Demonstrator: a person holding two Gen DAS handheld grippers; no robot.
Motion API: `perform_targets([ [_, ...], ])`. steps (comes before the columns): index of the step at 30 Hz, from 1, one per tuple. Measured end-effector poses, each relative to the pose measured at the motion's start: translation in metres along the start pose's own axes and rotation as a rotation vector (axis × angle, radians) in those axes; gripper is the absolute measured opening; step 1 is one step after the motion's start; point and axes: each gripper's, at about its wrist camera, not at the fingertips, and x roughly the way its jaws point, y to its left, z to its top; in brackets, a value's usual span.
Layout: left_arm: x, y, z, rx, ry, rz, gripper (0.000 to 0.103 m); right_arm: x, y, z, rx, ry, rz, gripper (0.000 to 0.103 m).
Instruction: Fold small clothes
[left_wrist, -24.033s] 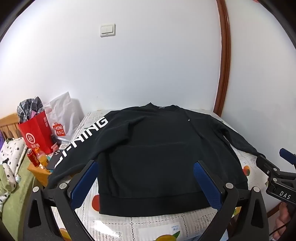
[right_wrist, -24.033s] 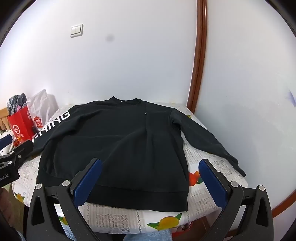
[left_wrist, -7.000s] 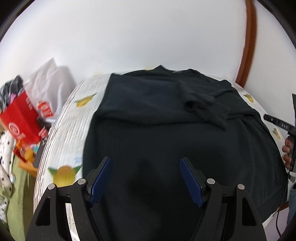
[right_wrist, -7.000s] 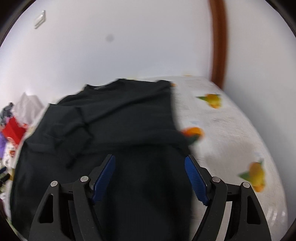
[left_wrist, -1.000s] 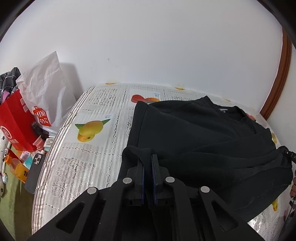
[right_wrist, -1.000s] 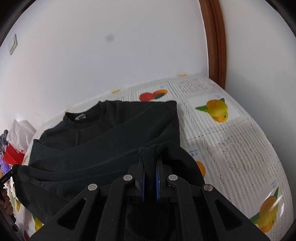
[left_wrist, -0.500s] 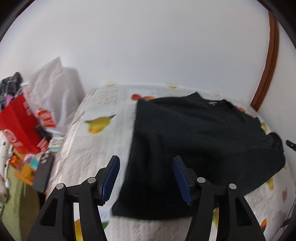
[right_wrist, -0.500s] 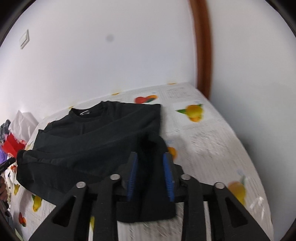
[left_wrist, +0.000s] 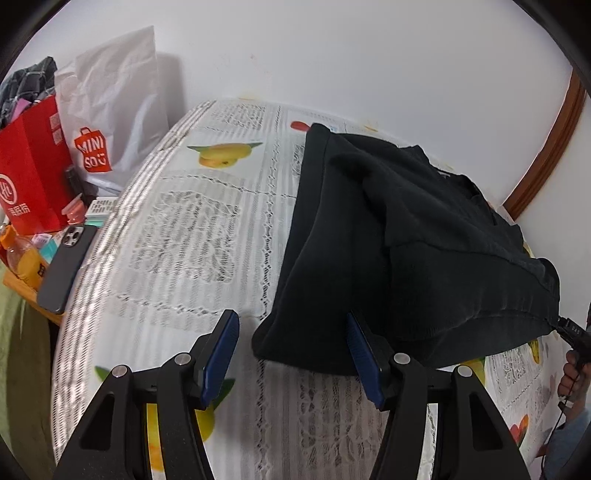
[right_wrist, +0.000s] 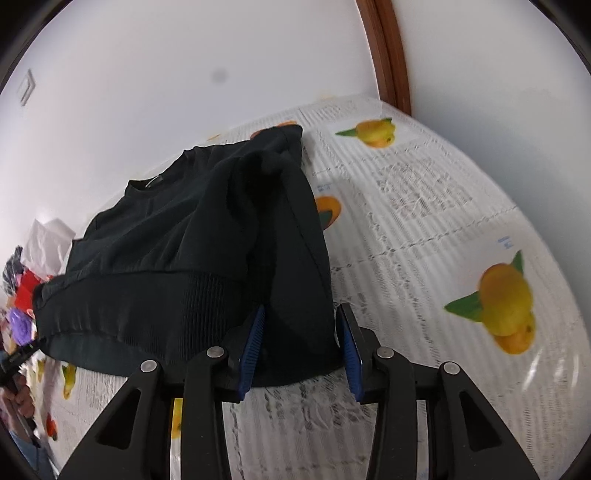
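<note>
**Folded sweatshirt down, both jaws spread**

The black sweatshirt (left_wrist: 406, 258) lies folded on the worktop (left_wrist: 184, 240), its ribbed hem (right_wrist: 147, 306) laid up over the body. The left hand-held gripper (left_wrist: 291, 354) is spread at the near left corner; the right hand-held gripper (right_wrist: 299, 347) is spread too, the near right corner between its fingers but not pinched.

The cloth looks soft, thick and limp — likely to sag and slide open unless taken at both corners of a folded edge.

Beside the worktop, a red bag (left_wrist: 29, 166) holds checked cloth; a white bag (left_wrist: 110, 110) stands behind it — contents hidden.
</note>
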Motion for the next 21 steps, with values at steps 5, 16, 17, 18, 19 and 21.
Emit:
perform_targets([
  [5, 0.01, -0.006, 0.005, 0.017, 0.0, -0.014, 0.044, 0.006, 0.003, 0.004, -0.02, 0.013, 0.03, 0.027],
  [16, -0.029, -0.013, -0.014, 0.057, -0.033, -0.014, 0.013, -0.026, 0.015, -0.006, -0.115, -0.022, 0.026, 0.016],
  [17, -0.033, -0.012, -0.018, 0.055, -0.03, -0.015, 0.013, -0.03, 0.015, -0.01, -0.124, -0.018, 0.029, 0.016],
  [18, -0.038, -0.011, -0.023, 0.052, -0.027, -0.018, 0.013, -0.034, 0.014, -0.013, -0.131, -0.014, 0.033, 0.016],
  [19, -0.044, -0.008, -0.031, 0.047, -0.02, -0.021, 0.013, -0.038, 0.014, -0.017, -0.137, -0.011, 0.038, 0.016],
  [21, -0.053, -0.005, -0.045, 0.04, -0.012, -0.029, 0.013, -0.046, 0.011, -0.026, -0.146, -0.006, 0.048, 0.016],
])
